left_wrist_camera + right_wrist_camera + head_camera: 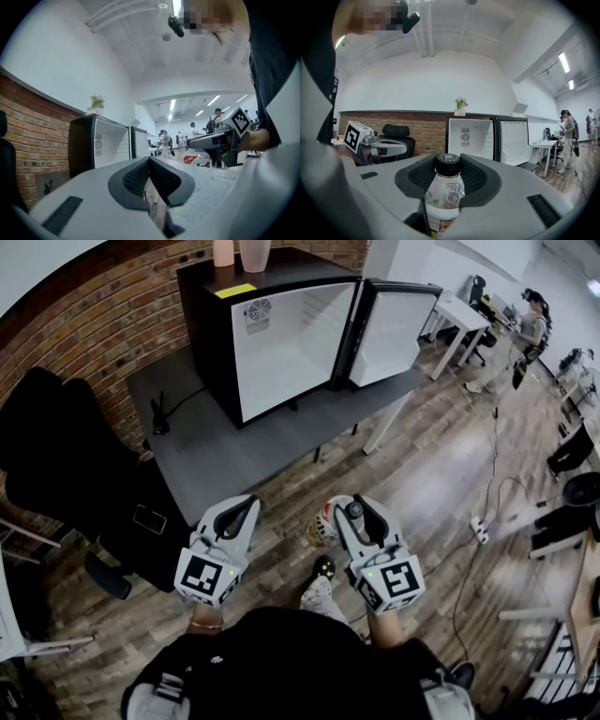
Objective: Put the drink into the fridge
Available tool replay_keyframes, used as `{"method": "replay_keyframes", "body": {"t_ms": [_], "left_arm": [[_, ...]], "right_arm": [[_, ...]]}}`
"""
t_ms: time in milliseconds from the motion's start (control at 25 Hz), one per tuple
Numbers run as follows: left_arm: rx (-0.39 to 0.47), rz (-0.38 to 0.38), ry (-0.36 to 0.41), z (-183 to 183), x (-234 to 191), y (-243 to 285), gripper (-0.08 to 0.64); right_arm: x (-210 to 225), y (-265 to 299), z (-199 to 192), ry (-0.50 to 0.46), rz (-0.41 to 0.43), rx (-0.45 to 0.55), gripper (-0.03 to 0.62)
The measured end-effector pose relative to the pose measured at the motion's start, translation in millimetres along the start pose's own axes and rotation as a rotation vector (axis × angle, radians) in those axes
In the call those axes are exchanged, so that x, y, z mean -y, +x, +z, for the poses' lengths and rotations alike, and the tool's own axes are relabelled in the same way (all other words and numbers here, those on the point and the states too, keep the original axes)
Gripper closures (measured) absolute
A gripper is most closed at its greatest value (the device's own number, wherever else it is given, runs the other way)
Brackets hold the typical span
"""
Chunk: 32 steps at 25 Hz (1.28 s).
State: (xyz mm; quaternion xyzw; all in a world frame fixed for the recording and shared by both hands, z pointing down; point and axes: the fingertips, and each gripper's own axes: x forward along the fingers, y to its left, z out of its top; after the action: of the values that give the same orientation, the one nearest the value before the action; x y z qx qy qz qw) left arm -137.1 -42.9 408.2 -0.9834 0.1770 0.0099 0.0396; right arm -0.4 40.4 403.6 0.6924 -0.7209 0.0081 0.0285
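Note:
The drink is a clear bottle (444,197) with a black cap, standing upright between the pads of my right gripper (449,165), which is shut on it. From the head view the bottle (327,519) shows in my right gripper (351,512), held over the wood floor short of the table. My left gripper (244,510) hangs beside it, shut, with nothing between its pads (161,180). The black mini fridge (281,334) stands on the dark table (216,460), its door (392,332) swung open to the right and its white inside bare. The fridge (474,137) lies straight ahead in the right gripper view.
A black office chair (56,451) with a phone (150,518) on it stands left of the table. Two vases (239,251) sit on the fridge top. A cable and plug (159,418) lie on the table. A power strip (480,529) lies on the floor. A person (532,329) stands by a white desk far right.

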Motion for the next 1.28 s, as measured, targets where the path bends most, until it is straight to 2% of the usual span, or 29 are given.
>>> {"method": "replay_keyframes", "body": {"t_ms": [400,1000,1280], "left_arm": [[-0.096,0.041,-0.020,-12.3,-1.3,56.4,0.563],[-0.124,0.002,0.023,-1.7,20.8,168.5,0.561],[-0.125,-0.009,0.017,-2.8,30.5,217.1,0.562]], "right_arm": [[60.7,26.1,-5.6,0.028,0.029,0.006,0.442],[173.0,35.6,-6.9,0.075,-0.003,0.030,0.442],[221.2,40.3,-10.6,0.070,-0.015,0.013,0.442]]}}
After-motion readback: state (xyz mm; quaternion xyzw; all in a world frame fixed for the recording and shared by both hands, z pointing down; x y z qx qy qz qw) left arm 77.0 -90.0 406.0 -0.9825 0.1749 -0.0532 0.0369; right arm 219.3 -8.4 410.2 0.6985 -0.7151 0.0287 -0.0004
